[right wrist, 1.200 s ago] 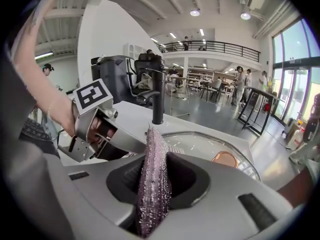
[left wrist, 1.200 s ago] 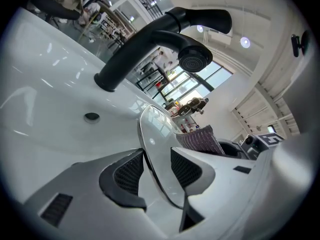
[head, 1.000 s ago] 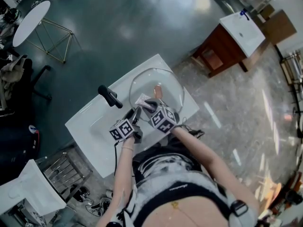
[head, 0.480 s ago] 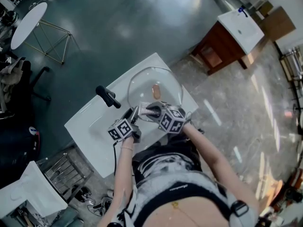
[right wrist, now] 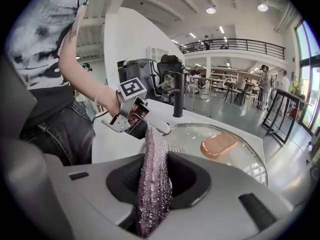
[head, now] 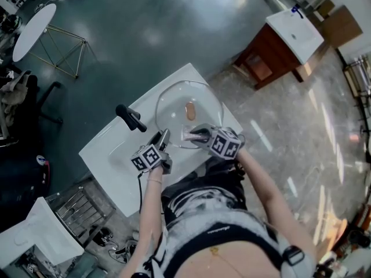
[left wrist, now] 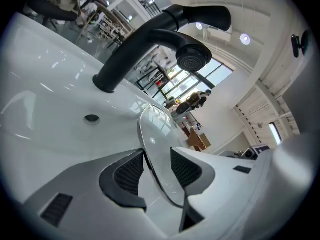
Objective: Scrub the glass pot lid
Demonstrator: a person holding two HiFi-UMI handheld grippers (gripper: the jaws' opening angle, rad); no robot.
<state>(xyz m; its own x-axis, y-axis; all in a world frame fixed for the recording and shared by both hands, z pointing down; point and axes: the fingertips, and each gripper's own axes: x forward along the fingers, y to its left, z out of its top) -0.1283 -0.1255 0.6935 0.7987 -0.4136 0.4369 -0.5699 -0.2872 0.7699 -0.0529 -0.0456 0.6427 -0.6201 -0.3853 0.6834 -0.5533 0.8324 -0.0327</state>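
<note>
White washbasin surface stands on a dark green floor, with a black faucet rising near its middle; the glass pot lid lies just right of the faucet, its orange handle facing up; the left tongs are set narrow on the lid's near rim, which runs between the pads and seems pinched, though contact on one pad is hard to judge; the right tongs are clamped on a glittery purple scrubbing cloth, held over the near part of the glass, close to the left tongs.
</note>
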